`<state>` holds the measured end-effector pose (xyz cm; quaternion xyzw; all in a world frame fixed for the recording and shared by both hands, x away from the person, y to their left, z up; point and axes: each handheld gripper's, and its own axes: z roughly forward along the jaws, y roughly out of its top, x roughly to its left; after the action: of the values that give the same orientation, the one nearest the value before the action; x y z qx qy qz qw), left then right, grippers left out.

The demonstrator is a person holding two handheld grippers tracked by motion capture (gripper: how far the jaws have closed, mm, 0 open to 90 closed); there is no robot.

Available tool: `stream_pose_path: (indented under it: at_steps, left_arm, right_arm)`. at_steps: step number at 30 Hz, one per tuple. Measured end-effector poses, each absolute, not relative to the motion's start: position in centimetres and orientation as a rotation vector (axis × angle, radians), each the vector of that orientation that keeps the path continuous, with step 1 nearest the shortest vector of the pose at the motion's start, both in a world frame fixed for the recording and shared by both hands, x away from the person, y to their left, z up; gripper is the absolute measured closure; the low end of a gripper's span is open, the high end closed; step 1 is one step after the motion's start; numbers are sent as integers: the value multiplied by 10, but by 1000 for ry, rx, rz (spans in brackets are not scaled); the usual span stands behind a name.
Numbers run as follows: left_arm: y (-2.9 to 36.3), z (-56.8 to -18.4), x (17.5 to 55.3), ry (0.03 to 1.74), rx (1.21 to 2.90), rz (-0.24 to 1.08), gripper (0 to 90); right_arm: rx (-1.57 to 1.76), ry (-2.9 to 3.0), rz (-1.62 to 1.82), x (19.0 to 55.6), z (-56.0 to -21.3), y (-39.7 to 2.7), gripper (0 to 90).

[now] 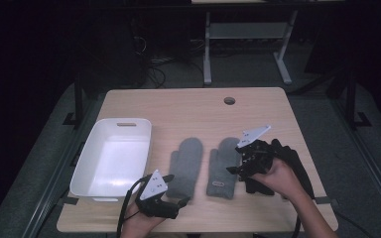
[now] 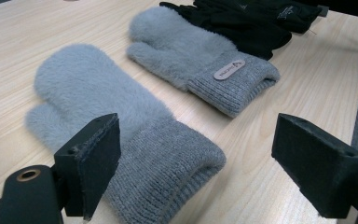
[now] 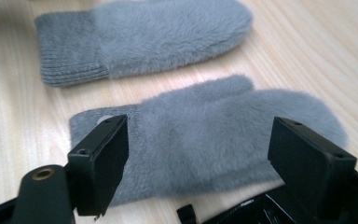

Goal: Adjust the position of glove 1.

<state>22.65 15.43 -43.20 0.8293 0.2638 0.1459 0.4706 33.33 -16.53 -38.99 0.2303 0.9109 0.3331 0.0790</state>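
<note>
Grey fleece mittens are laid side by side near the middle of the pale wooden desk (image 1: 188, 106), fingertips away from the person, ribbed cuffs toward the near edge. Left mitten (image 1: 184, 166) is seen just beside the white plastic bin (image 1: 111, 158), which is set at the desk's left side. Right mitten (image 1: 224, 166) is marked by a small tan label on its cuff, read plainly in the left tool view (image 2: 200, 58). Black gloves (image 1: 283, 166) are heaped at the right mitten's far side, touching or nearly touching it; in the left tool view they are noted beyond the labelled mitten (image 2: 247, 23). Left tool (image 1: 174, 192) is held low at the near edge, its jaws spread wide apart and nothing clamped; in its own view the cuff of the left mitten (image 2: 121, 135) is framed between the jaws, with the left jaw close against the knit, though contact cannot be told. Right tool (image 1: 234, 157) is held over the boundary between the right mitten and the black gloves, gripped by the right hand (image 1: 275, 178). Its jaws are seen well apart, with no pad pressed on anything; in its own view the right mitten (image 3: 214, 135) is spanned between them from above, the left mitten (image 3: 144, 37) is seen beyond, and a strip of black glove is caught at the bottom edge (image 3: 256, 210). A round cable hole (image 1: 229, 100) is noted near the desk's far edge
</note>
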Motion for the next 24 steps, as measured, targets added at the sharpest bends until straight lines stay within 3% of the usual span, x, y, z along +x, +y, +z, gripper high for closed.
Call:
stream_pose_path:
  at_steps: [24]
  left_arm:
    - [154, -433, 226, 655, 2025, 341, 152]
  right_arm:
    - [668, 2901, 695, 367, -437, -133, 309]
